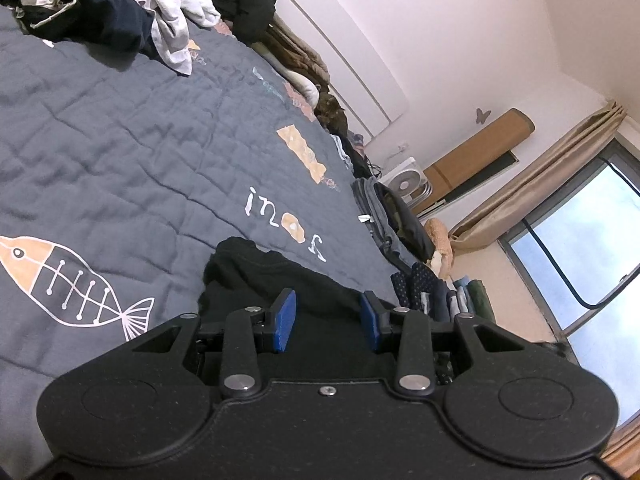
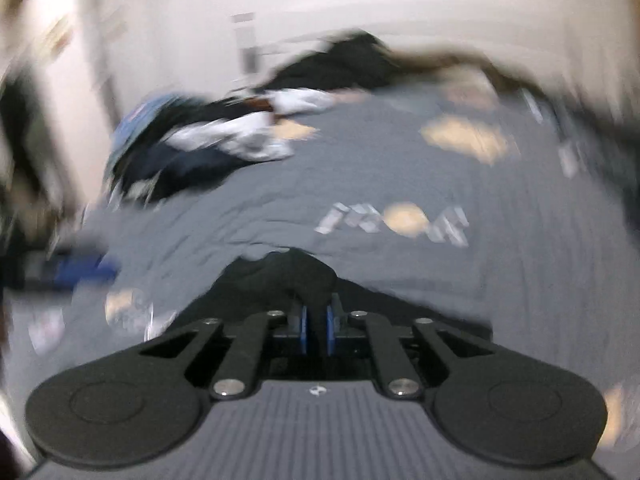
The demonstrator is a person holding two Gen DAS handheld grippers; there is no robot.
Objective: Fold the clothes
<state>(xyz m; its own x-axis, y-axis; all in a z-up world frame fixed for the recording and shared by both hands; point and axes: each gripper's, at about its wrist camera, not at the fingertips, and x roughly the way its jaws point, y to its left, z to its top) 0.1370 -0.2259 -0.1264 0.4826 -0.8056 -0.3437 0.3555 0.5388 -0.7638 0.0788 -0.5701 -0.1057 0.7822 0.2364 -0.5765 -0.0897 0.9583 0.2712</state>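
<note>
At the bed's [image 1: 120, 152] near edge, the black garment [image 1: 256, 276] is lying bunched. The right gripper [image 2: 316, 326] is pinching a fold narrowly; the left gripper [image 1: 328, 320] is hovering wide above it. Risk: a 1-sided pull is dragging cloth askew, ruining the fold.

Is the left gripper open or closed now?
Open. The left gripper has its blue pads well apart, with the black garment lying between and beyond them.
</note>
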